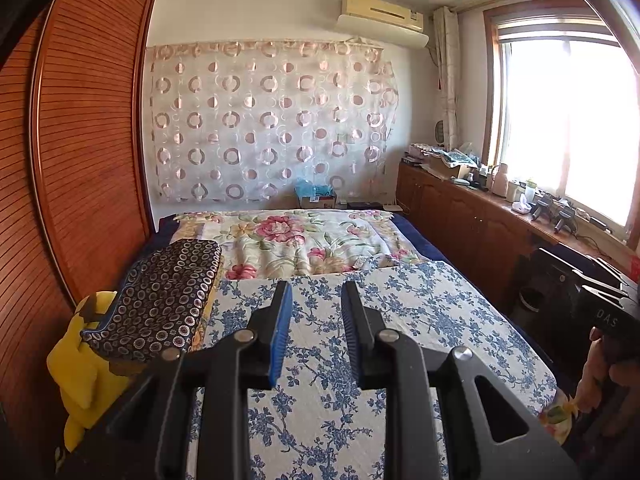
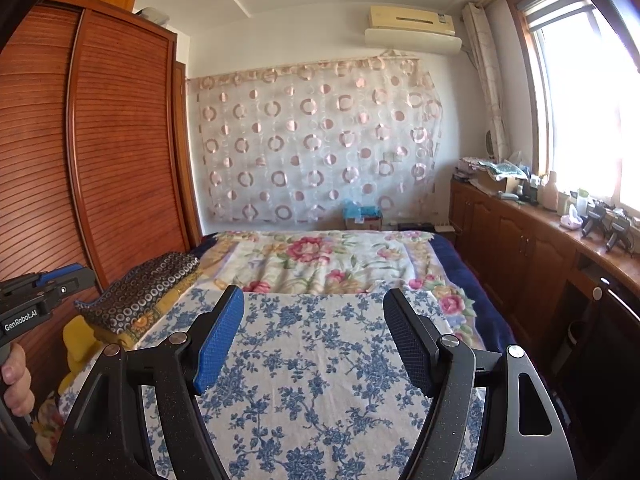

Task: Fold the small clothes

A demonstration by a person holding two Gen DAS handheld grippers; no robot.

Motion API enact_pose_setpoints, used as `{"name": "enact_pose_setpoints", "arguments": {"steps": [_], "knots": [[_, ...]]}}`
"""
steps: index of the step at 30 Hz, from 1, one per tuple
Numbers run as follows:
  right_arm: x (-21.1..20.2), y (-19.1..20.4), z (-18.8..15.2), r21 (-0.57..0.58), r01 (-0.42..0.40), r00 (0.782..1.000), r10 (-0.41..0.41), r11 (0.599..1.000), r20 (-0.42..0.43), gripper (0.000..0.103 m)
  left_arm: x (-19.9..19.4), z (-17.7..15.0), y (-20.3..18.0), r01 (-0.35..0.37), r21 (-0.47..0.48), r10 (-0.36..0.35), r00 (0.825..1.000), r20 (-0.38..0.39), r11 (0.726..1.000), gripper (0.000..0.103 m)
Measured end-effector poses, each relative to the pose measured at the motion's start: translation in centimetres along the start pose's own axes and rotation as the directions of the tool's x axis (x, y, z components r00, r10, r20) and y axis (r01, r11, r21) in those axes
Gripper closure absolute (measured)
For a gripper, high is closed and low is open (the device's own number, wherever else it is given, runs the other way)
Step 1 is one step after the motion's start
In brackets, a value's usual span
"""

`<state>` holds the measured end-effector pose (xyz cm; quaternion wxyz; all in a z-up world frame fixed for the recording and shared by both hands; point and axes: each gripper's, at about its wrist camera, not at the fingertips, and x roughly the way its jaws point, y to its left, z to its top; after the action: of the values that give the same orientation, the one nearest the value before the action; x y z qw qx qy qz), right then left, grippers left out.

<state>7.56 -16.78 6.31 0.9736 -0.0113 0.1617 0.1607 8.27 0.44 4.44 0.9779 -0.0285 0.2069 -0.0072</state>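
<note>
The left gripper (image 1: 316, 296) hangs above the bed with its two black fingers parted by a modest gap and nothing between them; the inner pads (image 1: 282, 328) are ribbed blue rubber on flat, angular black plastic arms joined by round metal rivets. The right gripper (image 2: 314, 312) stands spread much wider, also empty, its stippled blue pad (image 2: 220, 340) facing a dark textured one across the gap.

Beneath both lies a quilted cotton bedspread (image 2: 312, 380), white with a dense blue blossom-and-vine print, smooth and flat across the near bed. Beyond it, farther off, is a softly rumpled floral blanket (image 1: 304, 240) in pink, green and cream, bordered by navy.

At the near left edge of the bed sits a folded stack: a dark navy cloth (image 1: 160, 300) printed with small white rings, rectangular with rounded corners, resting on a yellow plush toy (image 1: 84, 368). No loose garment is visible on the bed.

To the left rises a reddish wardrobe (image 1: 80, 160) with fine horizontal louvres. On the far wall hangs a sheer curtain (image 1: 272, 120) patterned with pink rings and discs.
</note>
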Motion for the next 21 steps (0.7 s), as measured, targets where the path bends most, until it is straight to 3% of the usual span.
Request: {"name": "enact_pose_setpoints", "arguments": {"steps": [21], "knots": [[0.03, -0.4, 0.19, 0.013, 0.007, 1.0, -0.007, 1.0, -0.004, 0.029, -0.25, 0.05, 0.68, 0.0, -0.005, 0.0, 1.0, -0.001, 1.0, 0.079]]}}
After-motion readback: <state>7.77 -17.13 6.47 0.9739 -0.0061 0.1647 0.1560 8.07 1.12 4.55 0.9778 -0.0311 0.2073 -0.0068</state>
